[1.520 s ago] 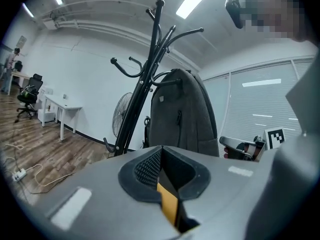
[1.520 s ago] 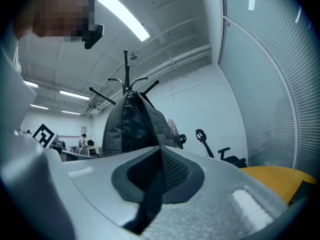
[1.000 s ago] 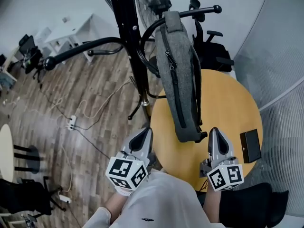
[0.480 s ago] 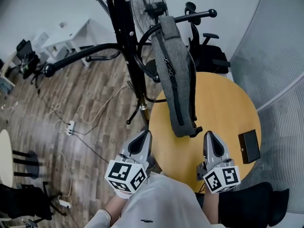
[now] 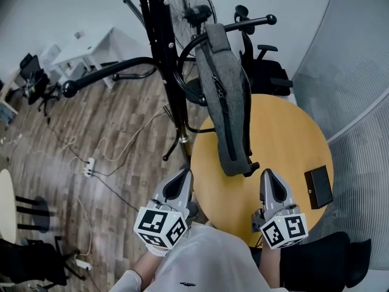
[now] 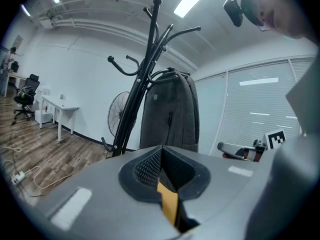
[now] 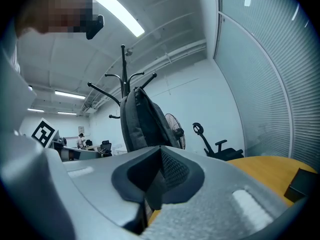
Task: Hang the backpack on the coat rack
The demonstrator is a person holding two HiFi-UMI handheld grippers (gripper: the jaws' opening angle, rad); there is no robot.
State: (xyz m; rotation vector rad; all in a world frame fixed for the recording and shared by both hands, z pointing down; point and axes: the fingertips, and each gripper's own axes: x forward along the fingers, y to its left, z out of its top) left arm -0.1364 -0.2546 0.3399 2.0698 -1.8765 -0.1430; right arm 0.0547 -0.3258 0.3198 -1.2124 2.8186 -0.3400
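Head view: the backpack is seen hung on the rack, unmoved since a second ago. Left gripper and right gripper fingers are pressed together, empty, held back from the rack; hanging is judged done.

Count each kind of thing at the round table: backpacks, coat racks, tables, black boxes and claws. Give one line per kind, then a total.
backpack: 1
coat rack: 1
round wooden table: 1
black box: 1
claws, left claw and right claw: 2
Total: 6
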